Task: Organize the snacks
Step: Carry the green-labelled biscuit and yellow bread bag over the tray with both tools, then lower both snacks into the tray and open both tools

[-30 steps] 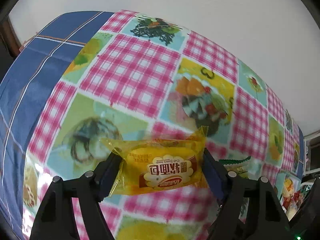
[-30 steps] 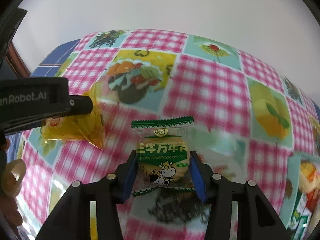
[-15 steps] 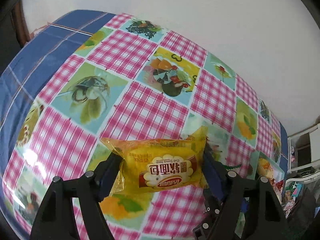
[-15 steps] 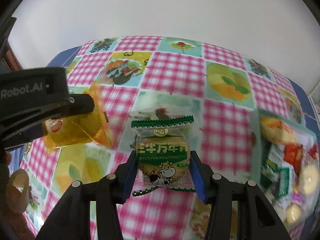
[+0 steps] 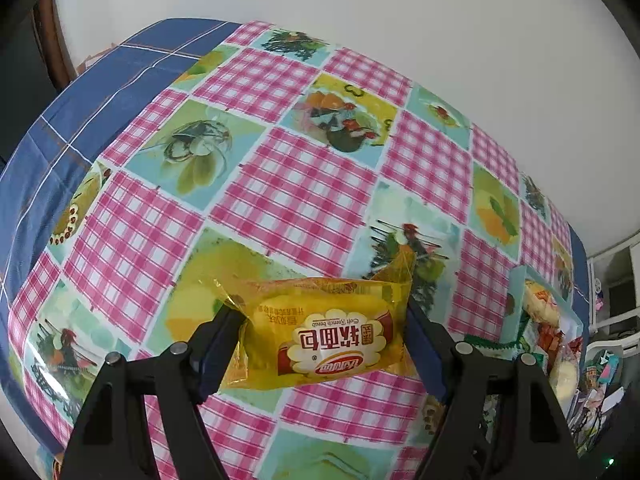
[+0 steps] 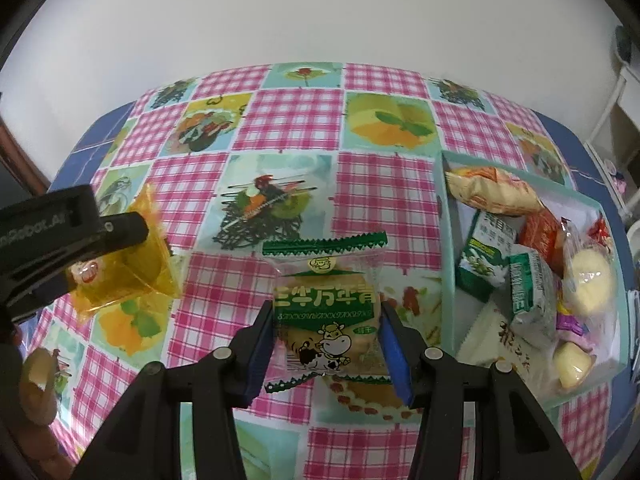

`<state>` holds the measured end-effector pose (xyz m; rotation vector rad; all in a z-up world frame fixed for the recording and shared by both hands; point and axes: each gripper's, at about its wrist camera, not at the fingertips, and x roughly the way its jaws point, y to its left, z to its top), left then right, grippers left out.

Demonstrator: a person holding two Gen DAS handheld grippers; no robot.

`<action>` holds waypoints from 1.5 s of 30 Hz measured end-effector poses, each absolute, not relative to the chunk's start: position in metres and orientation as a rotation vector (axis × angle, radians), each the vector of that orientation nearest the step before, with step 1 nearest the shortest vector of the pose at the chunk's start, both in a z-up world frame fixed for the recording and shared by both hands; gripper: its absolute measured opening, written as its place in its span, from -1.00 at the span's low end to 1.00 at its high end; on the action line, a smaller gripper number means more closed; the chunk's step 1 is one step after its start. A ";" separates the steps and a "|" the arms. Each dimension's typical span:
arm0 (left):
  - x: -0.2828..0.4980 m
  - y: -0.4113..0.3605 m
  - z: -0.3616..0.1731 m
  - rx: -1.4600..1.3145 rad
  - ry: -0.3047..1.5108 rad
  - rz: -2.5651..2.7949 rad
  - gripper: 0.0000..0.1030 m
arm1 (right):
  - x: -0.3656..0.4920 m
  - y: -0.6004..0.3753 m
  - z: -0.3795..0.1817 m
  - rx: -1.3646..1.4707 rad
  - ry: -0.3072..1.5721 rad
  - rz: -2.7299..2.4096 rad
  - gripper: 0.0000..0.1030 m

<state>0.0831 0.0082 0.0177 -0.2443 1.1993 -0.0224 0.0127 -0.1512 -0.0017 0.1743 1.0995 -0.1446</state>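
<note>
My left gripper (image 5: 324,338) is shut on a yellow soft-bread packet (image 5: 320,332) and holds it above the table. The packet also shows at the left of the right wrist view (image 6: 124,276), under the left gripper's black body (image 6: 60,236). My right gripper (image 6: 326,340) is shut on a clear biscuit packet with green print and a cow (image 6: 326,312), held above the cloth. A pale teal box (image 6: 448,240) full of several snack packs sits at the right; it also shows at the right edge of the left wrist view (image 5: 516,304).
The table carries a pink-check and fruit-picture cloth (image 6: 296,128) over a blue cloth (image 5: 100,96). A white wall (image 6: 320,12) runs behind it. White furniture (image 6: 624,92) stands off the table's right end.
Both grippers have pulled back and swung right with their packets still held. The teal snack box has come fully into the right wrist view and into the left wrist view's edge.
</note>
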 end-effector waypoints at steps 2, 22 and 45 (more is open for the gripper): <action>0.080 -0.001 0.022 -0.245 1.194 -0.050 0.52 | 0.012 -0.160 0.002 0.194 1.092 -0.151 0.03; 0.051 -0.161 0.041 -0.015 1.124 -0.384 0.53 | -0.012 -0.318 0.022 0.437 0.990 -0.410 0.03; 0.037 -0.238 0.010 0.150 1.140 -0.546 0.53 | -0.018 -0.385 0.002 0.517 1.011 -0.487 0.03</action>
